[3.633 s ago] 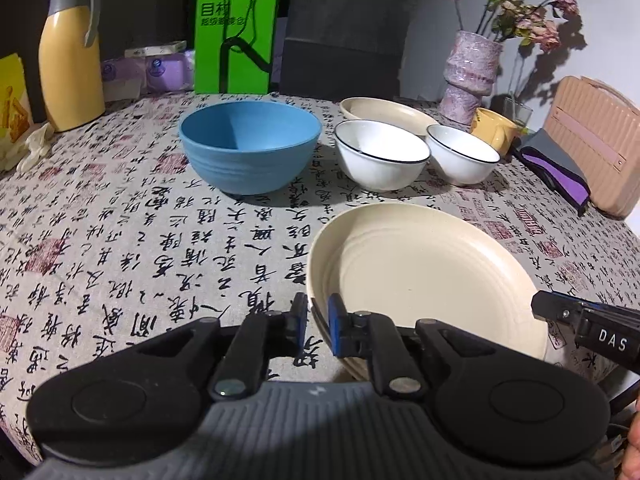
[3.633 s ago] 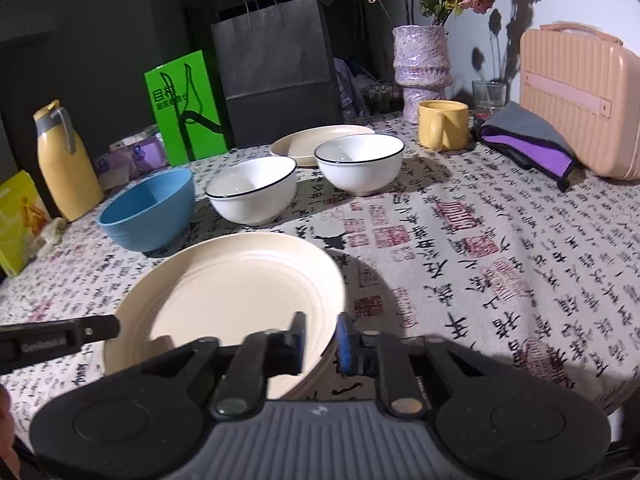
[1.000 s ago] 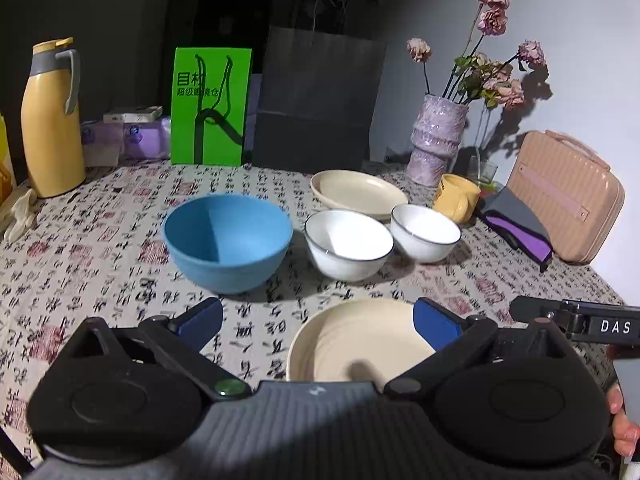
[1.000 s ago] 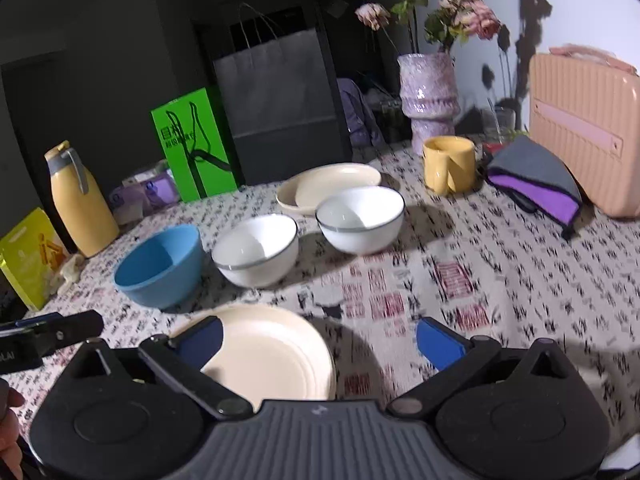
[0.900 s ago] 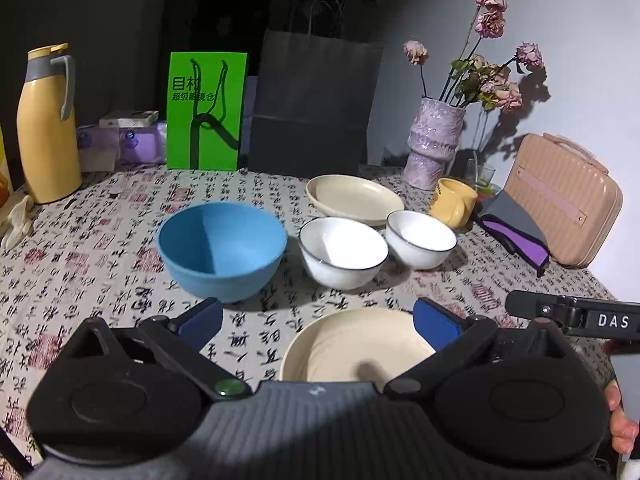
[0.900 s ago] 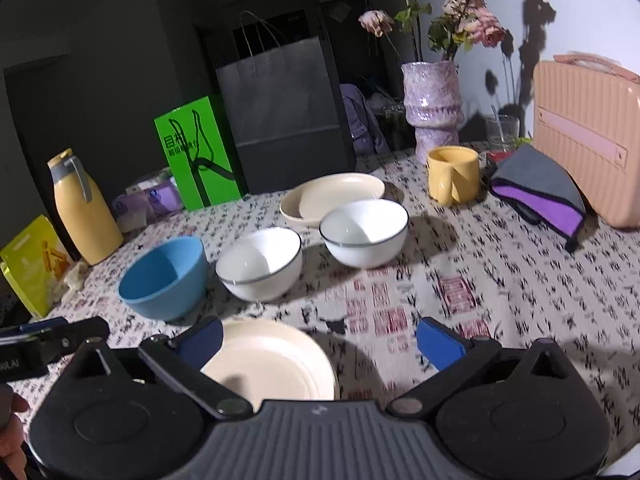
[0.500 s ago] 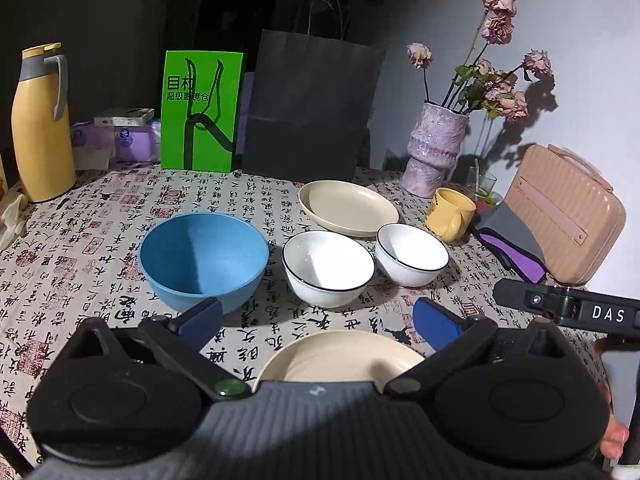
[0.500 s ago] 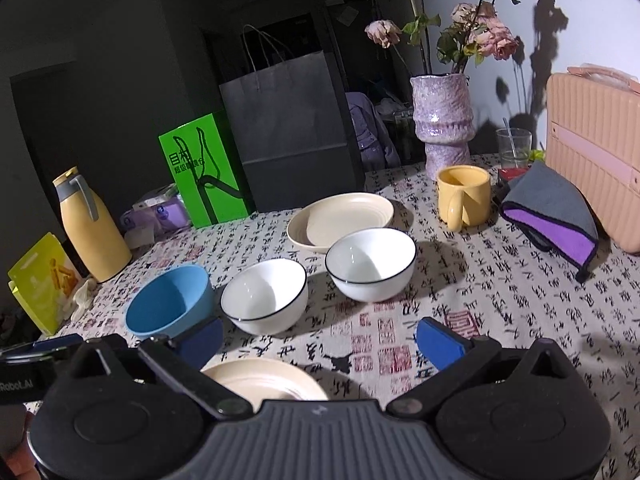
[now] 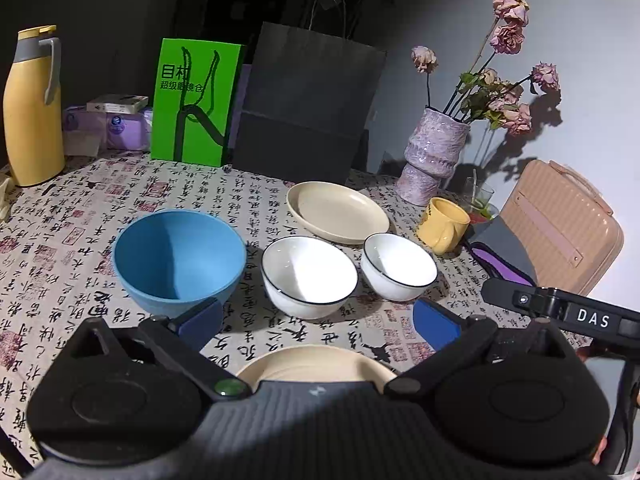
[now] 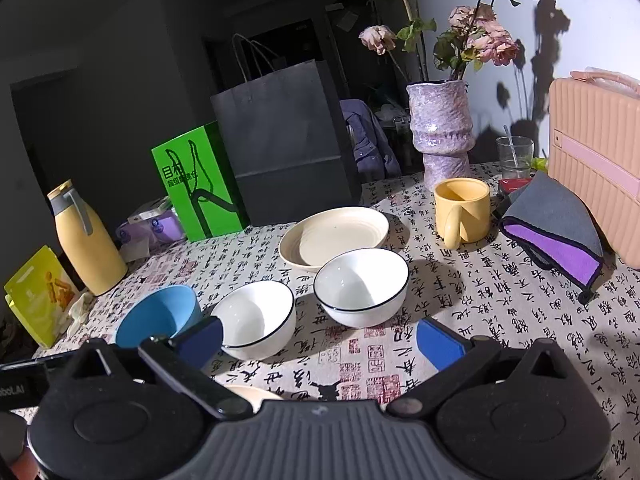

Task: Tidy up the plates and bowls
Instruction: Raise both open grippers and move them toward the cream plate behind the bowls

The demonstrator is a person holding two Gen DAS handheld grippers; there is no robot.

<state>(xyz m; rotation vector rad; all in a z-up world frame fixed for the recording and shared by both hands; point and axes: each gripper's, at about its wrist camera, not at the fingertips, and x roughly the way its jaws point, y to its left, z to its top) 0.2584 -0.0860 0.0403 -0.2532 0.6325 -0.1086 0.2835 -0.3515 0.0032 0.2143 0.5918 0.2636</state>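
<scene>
Right, your left gripper (image 9: 316, 322) and right gripper (image 10: 318, 340) both hang spread wide, empty; the cream ridged plate (image 9: 312, 364) sits at the table's near edge, bowls lined up behind, ready for stacking.

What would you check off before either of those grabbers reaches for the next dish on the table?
1. Left gripper open and empty: ok.
2. Right gripper open and empty: ok.
3. Two white bowls upright, apart, nothing inside: ok.
4. Blue bowl upright and clear of the white ones: ok.
5. Far cream plate lying flat: ok.
6. Near cream plate sitting safely on the table: cannot tell, mostly hidden behind the gripper body.
</scene>
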